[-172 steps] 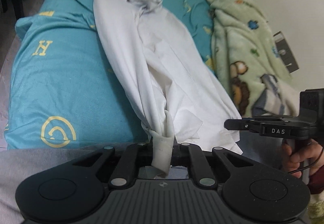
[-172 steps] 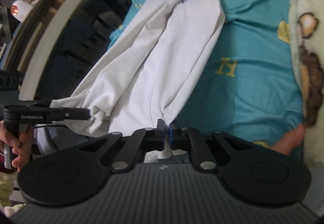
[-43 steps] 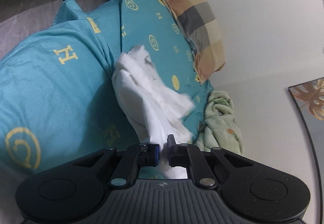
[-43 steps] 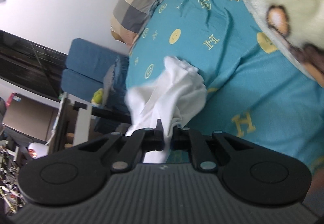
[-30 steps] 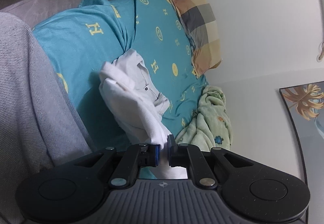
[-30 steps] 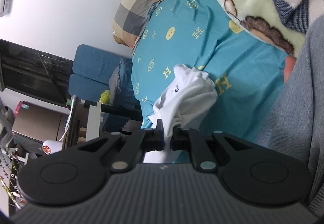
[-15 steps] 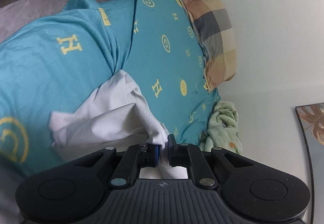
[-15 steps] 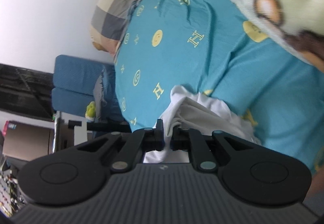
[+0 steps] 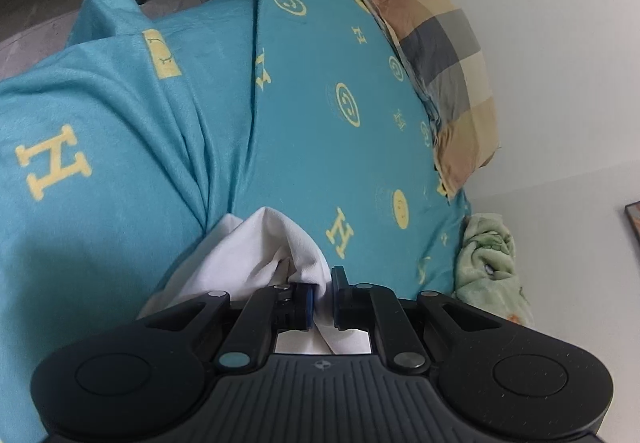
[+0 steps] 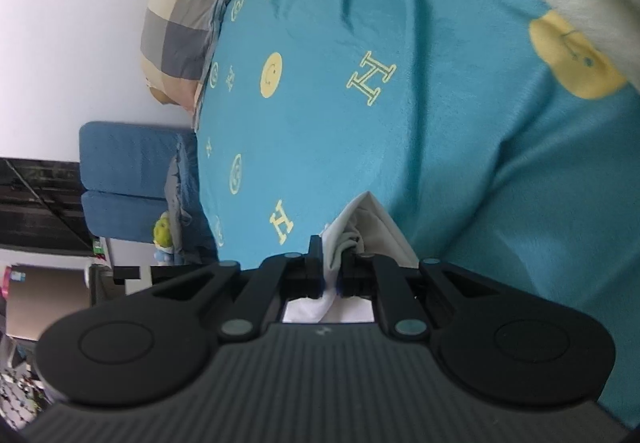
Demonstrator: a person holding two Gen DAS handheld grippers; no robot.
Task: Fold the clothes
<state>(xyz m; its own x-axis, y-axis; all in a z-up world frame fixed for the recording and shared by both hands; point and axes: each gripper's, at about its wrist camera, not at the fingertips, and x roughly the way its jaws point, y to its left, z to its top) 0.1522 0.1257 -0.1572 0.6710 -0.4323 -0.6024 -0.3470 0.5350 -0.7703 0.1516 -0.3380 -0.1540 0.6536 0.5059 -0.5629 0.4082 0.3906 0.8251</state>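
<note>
A white garment [image 9: 256, 255] lies bunched on the teal bedspread [image 9: 300, 147], right in front of my left gripper [image 9: 322, 293], which is shut on a fold of it. In the right wrist view my right gripper [image 10: 331, 263] is shut on another edge of the white garment [image 10: 376, 227], low over the teal bedspread [image 10: 400, 131]. Most of the garment is hidden under the gripper bodies.
A checked pillow [image 9: 444, 63] lies at the head of the bed by the white wall; it also shows in the right wrist view [image 10: 188, 11]. A green fleece blanket [image 9: 488, 255] lies at the bed's wall side. A blue chair [image 10: 128, 179] stands beside the bed.
Both grippers have come down close to the bed with the garment. The white cloth, earlier hanging and spread in front, now shows only as a small bunch at the fingertips.
</note>
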